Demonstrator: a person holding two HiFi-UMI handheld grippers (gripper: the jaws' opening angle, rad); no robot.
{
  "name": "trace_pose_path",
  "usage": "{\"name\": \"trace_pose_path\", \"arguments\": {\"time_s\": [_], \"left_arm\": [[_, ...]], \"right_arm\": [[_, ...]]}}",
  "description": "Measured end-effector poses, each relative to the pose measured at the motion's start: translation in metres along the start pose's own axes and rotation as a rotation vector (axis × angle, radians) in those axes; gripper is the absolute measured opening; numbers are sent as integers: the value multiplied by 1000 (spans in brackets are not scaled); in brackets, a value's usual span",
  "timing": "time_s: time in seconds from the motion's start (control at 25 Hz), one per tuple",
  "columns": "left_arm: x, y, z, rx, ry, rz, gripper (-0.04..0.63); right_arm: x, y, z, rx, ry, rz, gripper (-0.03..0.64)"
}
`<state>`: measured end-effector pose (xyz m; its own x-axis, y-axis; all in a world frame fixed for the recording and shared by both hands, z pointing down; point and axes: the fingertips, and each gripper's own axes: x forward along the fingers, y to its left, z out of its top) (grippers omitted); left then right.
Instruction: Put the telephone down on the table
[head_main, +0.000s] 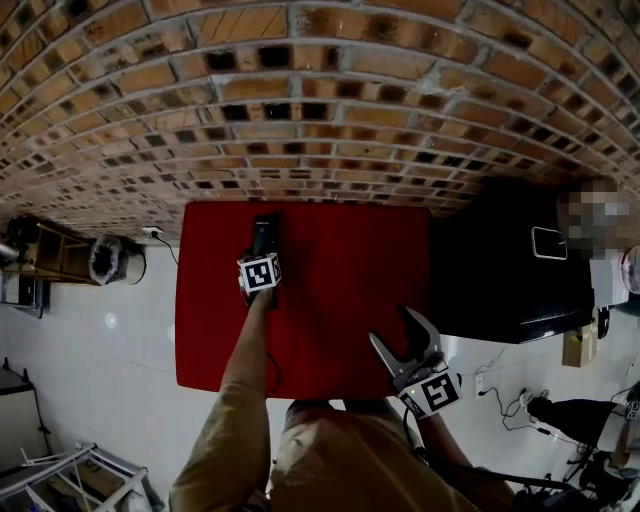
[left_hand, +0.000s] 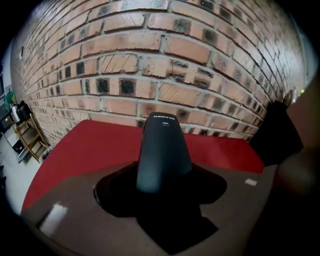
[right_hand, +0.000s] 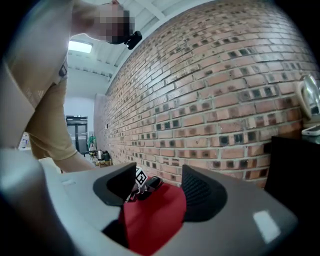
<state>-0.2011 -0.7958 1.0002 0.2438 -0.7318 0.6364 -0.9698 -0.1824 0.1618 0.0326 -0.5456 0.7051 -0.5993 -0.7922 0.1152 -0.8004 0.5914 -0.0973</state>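
The black telephone handset (head_main: 266, 225) is held over the far middle of the red table (head_main: 330, 300), pointing at the brick wall. My left gripper (head_main: 262, 250) is shut on its near end, and the marker cube sits just behind. In the left gripper view the handset (left_hand: 162, 145) sticks out forward from between the jaws, above the red table (left_hand: 90, 147). My right gripper (head_main: 393, 328) hangs open and empty over the table's front right corner. The right gripper view looks between its open fingers (right_hand: 200, 192) at the table (right_hand: 155, 215) and, farther off, the handset (right_hand: 151, 184).
A brick wall (head_main: 320, 120) runs right behind the table. A black cabinet (head_main: 510, 270) stands against the table's right side. A wooden shelf (head_main: 50, 250) and a round grey object (head_main: 112, 260) stand on the white floor to the left. Cables lie at the right (head_main: 510, 400).
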Motion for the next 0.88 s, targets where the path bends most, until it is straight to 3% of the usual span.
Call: {"name": "trace_pose_path", "arguments": {"time_s": [0.16,0.24,0.36,0.44,0.52,0.64,0.88], "left_arm": [[32,11,-28,-44,124,43,282],[34,10,-28,-50,113,38,284],[27,5,-17,-41,81,5,347],[14,1,-9,-29,62,-11,370],[-11,-5,4,-32,12,-26,377],[-69,-28,33,-9,-114,-68,390],[-215,-98,99,173,-432,-141,388]], "right_arm": [[-8,-14,-20,60,6,-30,275],[-12,-22,-22,85,-6,-42,275],[-13,-30,-14,79,-32,-52,275],[-9,-33,5,71,-141,-49,275],[-7,-30,21,62,-214,-36,275],[-8,-21,38,65,-228,-12,275],[-15,-21,78,75,-286,-11,275]]}}
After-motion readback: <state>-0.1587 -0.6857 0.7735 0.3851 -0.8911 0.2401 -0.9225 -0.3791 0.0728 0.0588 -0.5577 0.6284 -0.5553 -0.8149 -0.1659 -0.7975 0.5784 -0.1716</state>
